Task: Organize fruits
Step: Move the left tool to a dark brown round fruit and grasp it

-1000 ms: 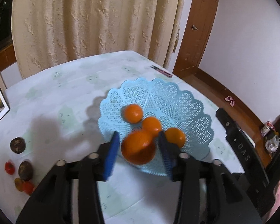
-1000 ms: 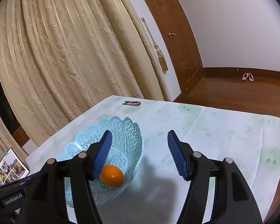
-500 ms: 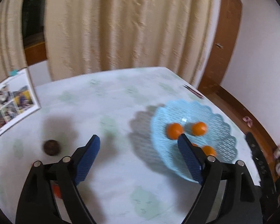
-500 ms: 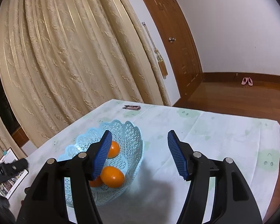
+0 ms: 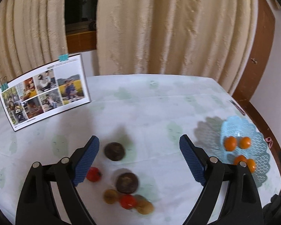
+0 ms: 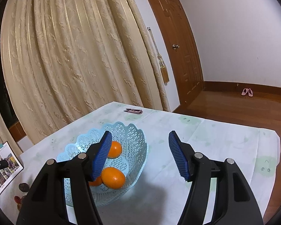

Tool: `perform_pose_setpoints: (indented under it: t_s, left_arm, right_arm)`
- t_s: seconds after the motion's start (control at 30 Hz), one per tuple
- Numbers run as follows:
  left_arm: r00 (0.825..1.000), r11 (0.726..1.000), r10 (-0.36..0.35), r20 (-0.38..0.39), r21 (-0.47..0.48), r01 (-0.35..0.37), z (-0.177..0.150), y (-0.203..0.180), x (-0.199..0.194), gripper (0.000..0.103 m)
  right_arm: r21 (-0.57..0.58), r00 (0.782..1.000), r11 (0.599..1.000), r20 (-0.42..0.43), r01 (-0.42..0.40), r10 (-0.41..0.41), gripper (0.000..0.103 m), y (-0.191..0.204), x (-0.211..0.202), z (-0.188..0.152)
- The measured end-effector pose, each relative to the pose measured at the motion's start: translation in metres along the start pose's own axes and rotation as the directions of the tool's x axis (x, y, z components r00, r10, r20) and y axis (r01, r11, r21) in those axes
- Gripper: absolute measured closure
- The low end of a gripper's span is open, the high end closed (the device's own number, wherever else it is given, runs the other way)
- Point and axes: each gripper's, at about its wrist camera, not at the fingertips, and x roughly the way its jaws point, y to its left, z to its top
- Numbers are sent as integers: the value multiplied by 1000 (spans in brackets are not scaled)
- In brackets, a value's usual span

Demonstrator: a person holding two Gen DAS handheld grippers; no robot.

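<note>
My left gripper (image 5: 139, 161) is open and empty above loose fruit on the table: two dark brown round fruits (image 5: 114, 151) (image 5: 126, 183), two small red ones (image 5: 93, 174) (image 5: 128, 201) and two tan ones (image 5: 110, 196). The light blue lattice basket (image 5: 256, 144) lies at the right with several oranges (image 5: 230, 144) in it. My right gripper (image 6: 138, 155) is open and empty, just right of and above the basket (image 6: 133, 136); oranges (image 6: 113, 177) show inside it.
A photo calendar (image 5: 45, 91) with teal clips stands at the back left of the table. Small clippers (image 6: 133, 110) lie near the far table edge. Cream curtains hang behind; a wooden door and floor are to the right.
My left gripper let go of the orange into the basket, opened wide and swung left, over the loose fruit. My right gripper barely moved.
</note>
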Motion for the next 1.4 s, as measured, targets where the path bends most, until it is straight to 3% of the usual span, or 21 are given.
perform_pose_setpoints:
  t_s: [0.17, 0.57, 0.87, 0.97, 1.1, 1.4]
  left_arm:
    - [997, 999, 31, -67, -24, -33, 1, 25, 24, 16]
    - [979, 999, 11, -206, -48, -21, -12, 48, 74, 17]
    - [957, 998, -4, -292, -66, -16, -21, 53, 102, 47]
    - [958, 997, -17, -286, -71, -4, -21, 55, 104, 50]
    - [959, 995, -58, -276, -93, 33, -20, 58, 105, 62]
    - [971, 991, -85, -223, -123, 59, -7, 65, 79, 62]
  right_arm:
    - [-18, 1000, 1000, -5, 8, -8, 38, 3, 2, -1]
    - [-67, 1000, 998, -21, 21, -22, 38, 12, 8, -6]
    - [-87, 999, 996, -23, 23, -25, 38, 15, 9, -7]
    - [-94, 999, 995, -23, 23, -25, 38, 16, 8, -7]
    - [-104, 999, 994, -19, 25, -27, 38, 18, 8, -8]
    - [-131, 999, 991, 0, 38, -38, 38, 23, 5, -10]
